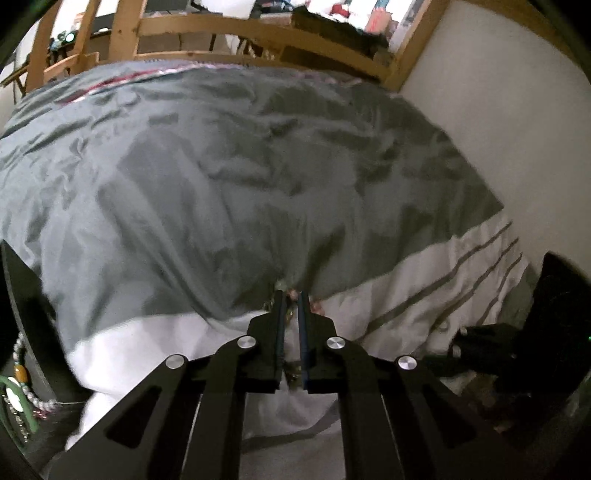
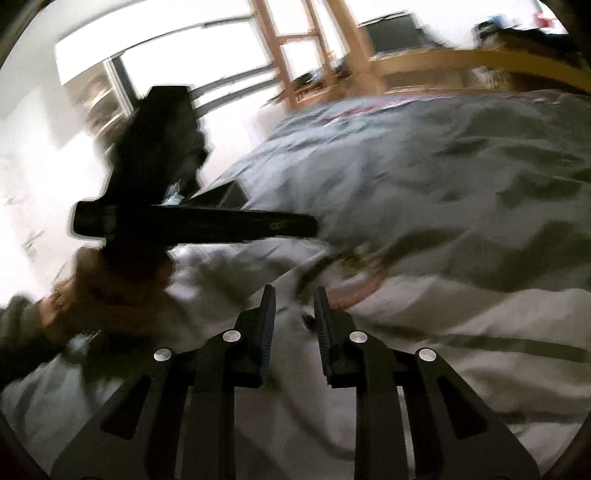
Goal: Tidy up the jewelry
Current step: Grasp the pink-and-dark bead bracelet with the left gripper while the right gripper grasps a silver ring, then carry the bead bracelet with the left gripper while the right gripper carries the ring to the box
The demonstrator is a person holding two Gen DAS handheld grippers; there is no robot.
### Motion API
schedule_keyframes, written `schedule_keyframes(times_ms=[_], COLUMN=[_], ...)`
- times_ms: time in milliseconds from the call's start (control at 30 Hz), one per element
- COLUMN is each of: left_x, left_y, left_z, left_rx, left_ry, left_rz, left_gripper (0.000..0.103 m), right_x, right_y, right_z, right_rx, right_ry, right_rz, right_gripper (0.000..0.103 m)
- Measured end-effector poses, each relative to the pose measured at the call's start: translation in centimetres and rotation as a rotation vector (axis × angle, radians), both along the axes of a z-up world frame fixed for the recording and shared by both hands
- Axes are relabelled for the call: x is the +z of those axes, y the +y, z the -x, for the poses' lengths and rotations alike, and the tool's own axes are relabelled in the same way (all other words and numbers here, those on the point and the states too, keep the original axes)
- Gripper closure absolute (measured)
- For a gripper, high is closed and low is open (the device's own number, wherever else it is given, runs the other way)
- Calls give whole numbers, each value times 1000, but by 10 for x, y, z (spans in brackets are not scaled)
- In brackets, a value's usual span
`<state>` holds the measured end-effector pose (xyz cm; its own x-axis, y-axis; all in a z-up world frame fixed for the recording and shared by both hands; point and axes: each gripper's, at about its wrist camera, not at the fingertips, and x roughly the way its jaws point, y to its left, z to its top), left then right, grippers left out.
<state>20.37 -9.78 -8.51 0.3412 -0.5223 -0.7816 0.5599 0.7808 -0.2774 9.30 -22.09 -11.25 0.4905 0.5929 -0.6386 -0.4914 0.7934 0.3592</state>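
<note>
My left gripper [image 1: 291, 293] is shut on a small tangle of jewelry [image 1: 292, 373], a gold chain with pinkish beads that shows between and just past the fingertips. It hangs low over the grey duvet [image 1: 258, 166]. The right wrist view is blurred. There the left gripper [image 2: 313, 226] is seen from the side, held by a hand [image 2: 103, 291]. A thin dark strand [image 2: 314, 267] and a pinkish loop [image 2: 364, 286] trail below its tip. My right gripper [image 2: 294, 291] stands with a narrow gap. The strand's dark end [image 2: 308, 320] lies beside the right pad, and the pads do not press it.
A dark stand [image 1: 18, 280] at the far left carries a pearl strand [image 1: 20, 354] and a green bangle [image 1: 18, 402]. The duvet's white striped end [image 1: 424, 280] lies nearest me. A wooden bed frame [image 1: 258, 33] runs behind and a white wall [image 1: 498, 129] stands to the right.
</note>
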Motion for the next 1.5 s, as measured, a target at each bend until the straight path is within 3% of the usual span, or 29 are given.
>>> schedule_keyframes(times_ms=[100, 233, 367, 433, 533, 600, 700, 767, 800, 867, 933, 967, 1100, 1167, 1233, 1400, 1500], left_x=[-15, -36, -39, -34, -23, -12, 3, 3, -2, -11, -22, -26, -33, -34, -33, -22, -21], left_y=[-9, -16, -9, -7, -4, 1, 10, 10, 6, -2, -11, -15, -20, -17, -11, -13, -29], left_z=[4, 2, -5, -4, -4, -5, -6, -5, -4, 0, 3, 6, 8, 5, 2, 7, 21], left_rx=[-22, -32, -14, -17, -11, 2, 22, 12, -4, 0, -12, -27, -58, -49, -30, -76, -150], left_ry=[12, 58, 113, 106, 78, 65, 43, 46, 55, 30, 31, 28, 30, 53, 66, 49, 13], left_rz=[-50, -129, -95, -82, -62, -19, 25, 24, 6, -62, -111, -127, -140, -124, -113, -75, -118], left_gripper=[93, 92, 94, 99, 100, 100, 100, 100, 100, 99, 82, 79, 77, 79, 98, 103, 101], right_x=[-16, -15, -8, -9, -20, -30, -39, -42, -41, -35, -24, -20, -9, -10, -10, -10, -11], right_y=[24, 24, 4, -3, -9, -5, 7, 14, 14, 8, -8, -17, -52, -62, -63, -62, -66], right_z=[7, 6, 0, -5, -11, -13, -12, -12, -13, -11, -12, -14, -16, -18, -18, -19, -17], right_rx=[98, 104, -3, -74, -128, -106, -69, -62, -64, -87, -170, -209, -329, -365, -377, -396, -405], right_ry=[24, 26, -5, -8, 15, 48, 44, 40, 30, 5, -33, -39, -38, -30, -27, -37, -32], right_rz=[152, 128, 120, 131, 135, 134, 203, 242, 245, 228, 203, 176, 74, 46, 33, 19, 5], right_gripper=[73, 73, 73, 72, 60, 60, 68, 82, 82, 83, 83, 83, 83, 82, 82, 82, 82])
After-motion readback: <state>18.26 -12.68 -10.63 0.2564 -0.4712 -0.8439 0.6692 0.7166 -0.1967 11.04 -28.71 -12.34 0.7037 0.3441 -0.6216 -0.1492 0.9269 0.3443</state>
